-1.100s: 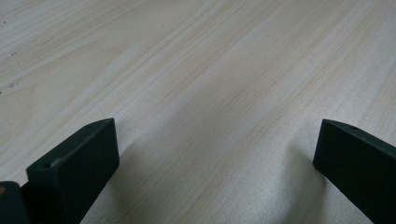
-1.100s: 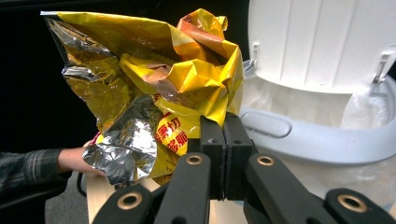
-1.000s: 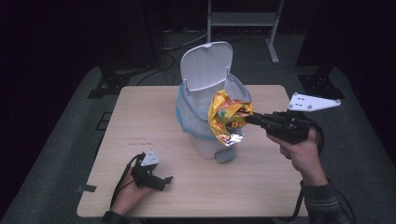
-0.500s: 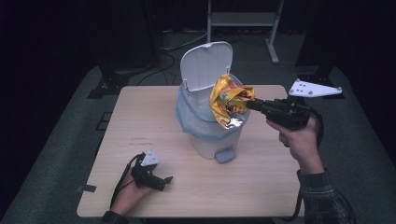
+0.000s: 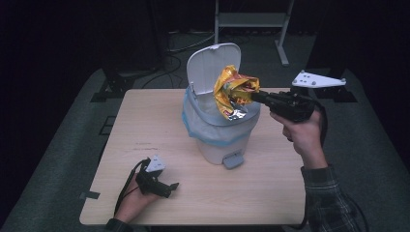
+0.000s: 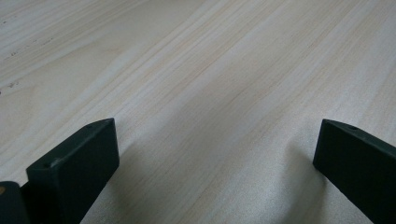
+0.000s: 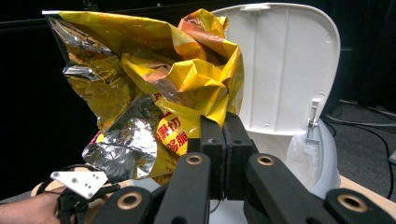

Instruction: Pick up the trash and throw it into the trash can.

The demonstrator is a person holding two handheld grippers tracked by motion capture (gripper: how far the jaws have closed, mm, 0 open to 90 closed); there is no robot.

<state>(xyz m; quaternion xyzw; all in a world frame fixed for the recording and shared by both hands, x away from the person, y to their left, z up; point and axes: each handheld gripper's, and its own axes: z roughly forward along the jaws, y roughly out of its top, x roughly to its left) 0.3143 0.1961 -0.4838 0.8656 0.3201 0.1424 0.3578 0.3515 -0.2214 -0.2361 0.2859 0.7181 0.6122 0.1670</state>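
A crumpled yellow and silver snack bag point(image 5: 233, 91) hangs over the open mouth of a small white pedal bin point(image 5: 220, 140) whose lid point(image 5: 209, 64) stands up. My right gripper point(image 5: 247, 95) is shut on the bag point(image 7: 154, 102), its jaws pressed together on the foil, reaching in from the right. The bin's lid point(image 7: 280, 65) rises right behind the bag in the right gripper view. My left gripper point(image 5: 170, 187) rests near the table's front left, open, with bare wood point(image 6: 201, 84) between its jaws.
The bin has a pale blue liner point(image 5: 193, 118) folded over its rim and a grey pedal point(image 5: 233, 159) facing the front edge. The wooden table point(image 5: 270, 193) is ringed by dark floor; a metal stand point(image 5: 251, 21) and cables lie behind it.
My right gripper has carried the snack bag up and toward the back, from in front of the bin's side to over its open mouth. The left gripper has stayed put.
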